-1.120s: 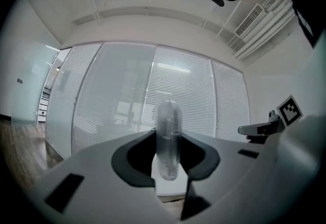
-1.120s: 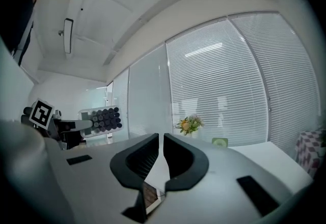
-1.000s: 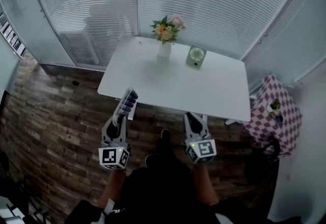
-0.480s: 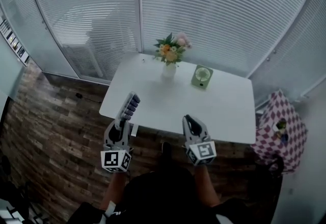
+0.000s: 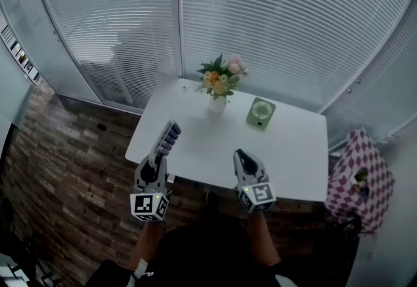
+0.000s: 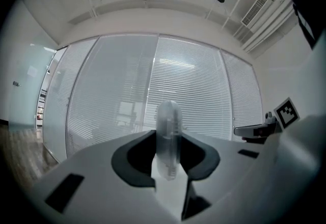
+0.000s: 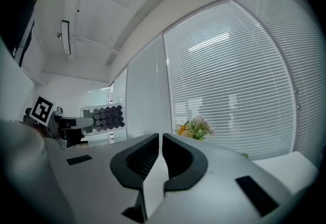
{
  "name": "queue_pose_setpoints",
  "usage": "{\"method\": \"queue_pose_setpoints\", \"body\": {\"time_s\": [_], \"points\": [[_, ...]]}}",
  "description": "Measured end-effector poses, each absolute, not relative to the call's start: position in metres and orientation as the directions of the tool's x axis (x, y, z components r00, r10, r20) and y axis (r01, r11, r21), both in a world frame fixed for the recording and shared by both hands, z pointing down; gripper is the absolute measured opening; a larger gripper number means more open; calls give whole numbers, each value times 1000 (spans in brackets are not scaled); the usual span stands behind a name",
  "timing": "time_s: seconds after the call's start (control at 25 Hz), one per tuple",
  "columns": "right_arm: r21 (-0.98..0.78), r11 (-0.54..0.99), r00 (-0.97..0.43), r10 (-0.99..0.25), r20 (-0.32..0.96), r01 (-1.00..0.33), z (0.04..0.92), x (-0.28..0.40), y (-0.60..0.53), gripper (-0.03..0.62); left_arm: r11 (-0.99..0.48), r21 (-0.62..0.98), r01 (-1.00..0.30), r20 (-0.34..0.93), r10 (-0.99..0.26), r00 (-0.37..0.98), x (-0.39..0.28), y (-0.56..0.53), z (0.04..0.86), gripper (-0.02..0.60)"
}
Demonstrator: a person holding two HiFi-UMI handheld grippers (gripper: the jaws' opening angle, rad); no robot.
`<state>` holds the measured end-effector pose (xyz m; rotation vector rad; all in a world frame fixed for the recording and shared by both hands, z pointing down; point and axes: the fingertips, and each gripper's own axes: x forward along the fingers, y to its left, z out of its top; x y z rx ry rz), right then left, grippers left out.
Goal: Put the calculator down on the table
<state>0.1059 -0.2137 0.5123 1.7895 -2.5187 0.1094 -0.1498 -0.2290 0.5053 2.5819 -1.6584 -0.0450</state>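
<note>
Soft daylight is coming through the blinds (image 5: 260, 18); fisheye warping is bending edges, corners are showing black, and the close calculator (image 6: 168, 136) is looking blurred.

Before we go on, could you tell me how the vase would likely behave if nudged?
The vase looks narrow under a wide bunch of flowers, so it is probably top-heavy and apt to tip. It looks like white ceramic, so it is likely stiff and breakable. On the smooth table it may slide first.
</note>
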Motion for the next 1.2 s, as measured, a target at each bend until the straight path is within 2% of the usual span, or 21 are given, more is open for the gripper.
{"method": "queue_pose_setpoints", "body": {"time_s": [0.36,0.56,0.72,0.88,1.0,1.08,1.2], "points": [[-14,351,-351,-931,97,-936,510,110,-240,8,-403,70,-913,50,-912,406,-133,-260,511,101],[-26,359,-360,-927,107,-933,514,113,-248,8,-427,278,-861,-5,-896,443,-128,-266,505,101],[-30,352,-353,-929,109,-936,512,117,-255,8,-427,580,-693,-83,-878,471,-126,-273,500,101],[-44,380,-383,-919,98,-924,510,117,-260,8,-369,861,-350,-185,-868,460,-126,-285,495,101],[-60,382,-387,-917,100,-922,511,120,-264,8,-295,949,-116,-222,-880,420,-127,-295,503,101],[-64,388,-393,-914,106,-920,512,121,-267,8,-260,964,-52,-217,-887,407,-127,-299,509,101],[-82,418,-425,-899,104,-905,513,117,-269,8,-250,966,-65,-204,-891,405,-126,-302,514,101]]}}
